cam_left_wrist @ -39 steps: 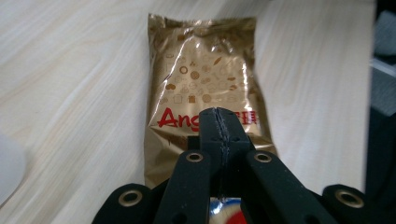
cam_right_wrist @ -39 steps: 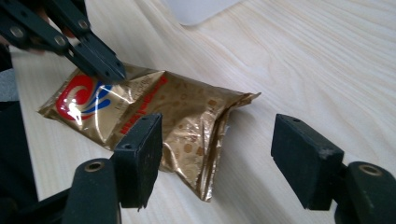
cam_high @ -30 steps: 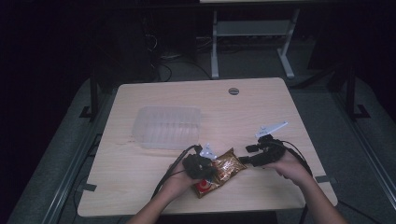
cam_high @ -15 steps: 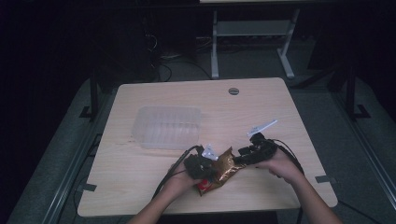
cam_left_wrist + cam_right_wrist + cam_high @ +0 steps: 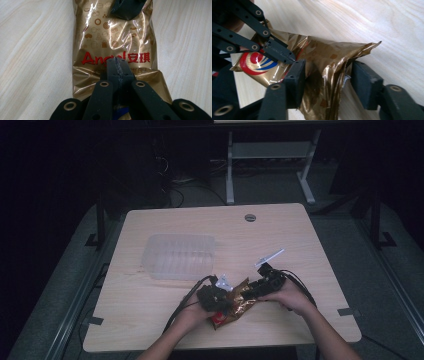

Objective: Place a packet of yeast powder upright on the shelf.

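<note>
A gold foil packet (image 5: 239,304) with red lettering lies near the table's front edge. In the left gripper view the packet (image 5: 112,37) runs away from me, and my left gripper (image 5: 117,62) is shut on its near end. My left gripper (image 5: 214,298) sits at the packet's left in the high view. My right gripper (image 5: 261,286) is at the packet's right end. In the right gripper view my right gripper (image 5: 329,80) is open, its jaws straddling the crumpled end of the packet (image 5: 324,57). The left gripper (image 5: 279,53) shows beyond, pinching the foil.
A clear ribbed plastic container (image 5: 180,256) stands behind the left hand, mid-table. A round cable hole (image 5: 250,217) is at the back of the table (image 5: 150,310). Cables trail from both grippers toward the front edge.
My right gripper has moved left, from beside the packet to around its right end. The left gripper has kept its hold and barely shifted.
</note>
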`<state>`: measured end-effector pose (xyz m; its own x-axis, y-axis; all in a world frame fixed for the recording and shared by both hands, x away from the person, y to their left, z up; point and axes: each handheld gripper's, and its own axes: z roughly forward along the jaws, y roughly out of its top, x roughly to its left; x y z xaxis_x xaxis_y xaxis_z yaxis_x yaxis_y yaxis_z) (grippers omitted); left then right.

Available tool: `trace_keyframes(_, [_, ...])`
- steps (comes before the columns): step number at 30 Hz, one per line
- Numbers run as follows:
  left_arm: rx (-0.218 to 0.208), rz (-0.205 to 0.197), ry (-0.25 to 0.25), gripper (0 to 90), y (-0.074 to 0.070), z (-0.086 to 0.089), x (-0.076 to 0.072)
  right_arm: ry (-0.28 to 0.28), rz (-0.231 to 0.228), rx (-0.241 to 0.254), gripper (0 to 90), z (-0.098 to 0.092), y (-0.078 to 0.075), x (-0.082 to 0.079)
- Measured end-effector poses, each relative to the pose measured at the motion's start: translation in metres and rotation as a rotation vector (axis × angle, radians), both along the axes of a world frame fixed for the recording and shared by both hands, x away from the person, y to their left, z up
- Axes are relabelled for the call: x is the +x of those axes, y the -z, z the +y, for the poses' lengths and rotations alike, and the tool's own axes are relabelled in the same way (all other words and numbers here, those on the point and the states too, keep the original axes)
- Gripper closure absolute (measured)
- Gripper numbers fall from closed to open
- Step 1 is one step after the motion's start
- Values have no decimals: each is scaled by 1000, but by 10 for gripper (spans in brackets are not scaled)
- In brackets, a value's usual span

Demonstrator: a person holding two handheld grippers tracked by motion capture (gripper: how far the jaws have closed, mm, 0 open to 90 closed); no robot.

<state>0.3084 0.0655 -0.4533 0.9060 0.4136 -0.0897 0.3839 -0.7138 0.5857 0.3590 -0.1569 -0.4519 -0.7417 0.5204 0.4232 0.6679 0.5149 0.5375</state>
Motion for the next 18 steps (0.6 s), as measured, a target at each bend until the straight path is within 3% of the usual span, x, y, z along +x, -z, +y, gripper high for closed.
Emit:
trace_keyframes(10, [1,-4,6,900,0,1,0,-3,9,20,690,-7,-1,2])
trace_keyframes(14, [2,-8,9,900,0,1,0,-8,-9,35,824,-12,-3,3])
trace_keyframes(18, [-4,-9,5,900,0,1,-1,-14,-34,22,887,-14,-3,3])
